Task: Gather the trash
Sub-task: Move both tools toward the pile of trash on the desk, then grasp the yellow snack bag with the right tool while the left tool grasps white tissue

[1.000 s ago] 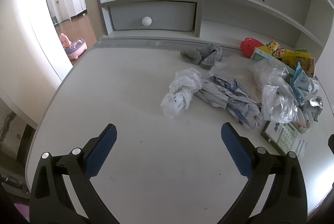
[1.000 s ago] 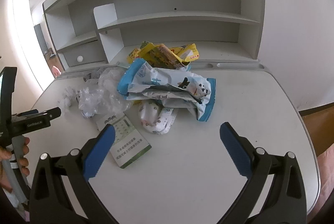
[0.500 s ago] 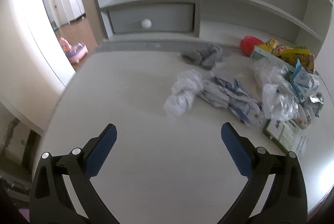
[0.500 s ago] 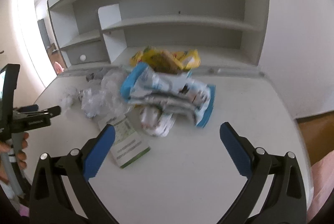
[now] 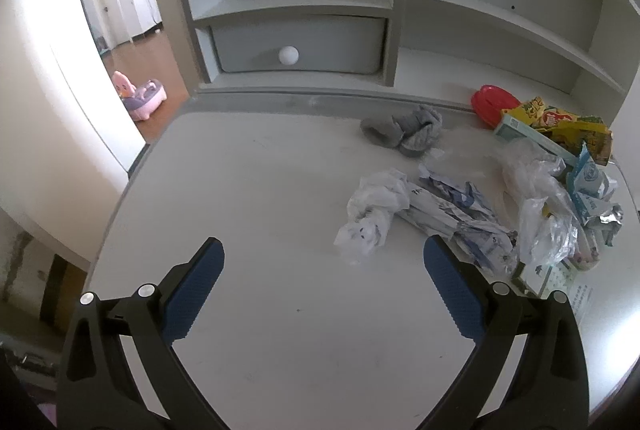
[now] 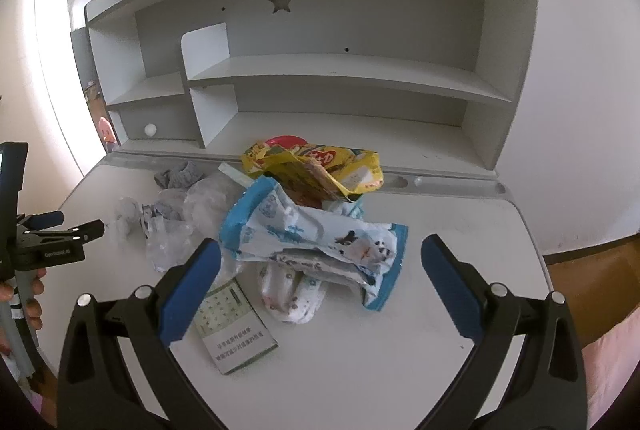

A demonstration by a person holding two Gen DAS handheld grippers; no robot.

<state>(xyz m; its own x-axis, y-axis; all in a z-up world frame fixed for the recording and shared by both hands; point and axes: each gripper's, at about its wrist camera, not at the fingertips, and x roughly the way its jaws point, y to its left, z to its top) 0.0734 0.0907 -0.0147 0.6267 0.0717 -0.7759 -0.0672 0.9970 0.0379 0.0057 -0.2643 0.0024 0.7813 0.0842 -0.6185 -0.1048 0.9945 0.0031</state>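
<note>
Two claws, both spread wide and gripping nothing, hang over the white surface where your trash lies heaped. Your left claw hovers above a bare stretch of surface, the crumpled white bag just beyond its right finger and a twisted printed wrapper touching that bag on its right. Behind the bag sits a grey sock, near the shelf unit's drawer. To the right of the bag, clear plastic lies against the blue-and-white pouch, with a red lid and yellow snack bags further back. Your right claw hangs with the blue-and-white pouch seen between its fingers; a small patterned packet pokes out from under the pouch, a green-and-white booklet lies flat just left of the packet, and the yellow snack bags rest behind the pouch. Your hand on the left claw's handle shows at that view's left edge.
</note>
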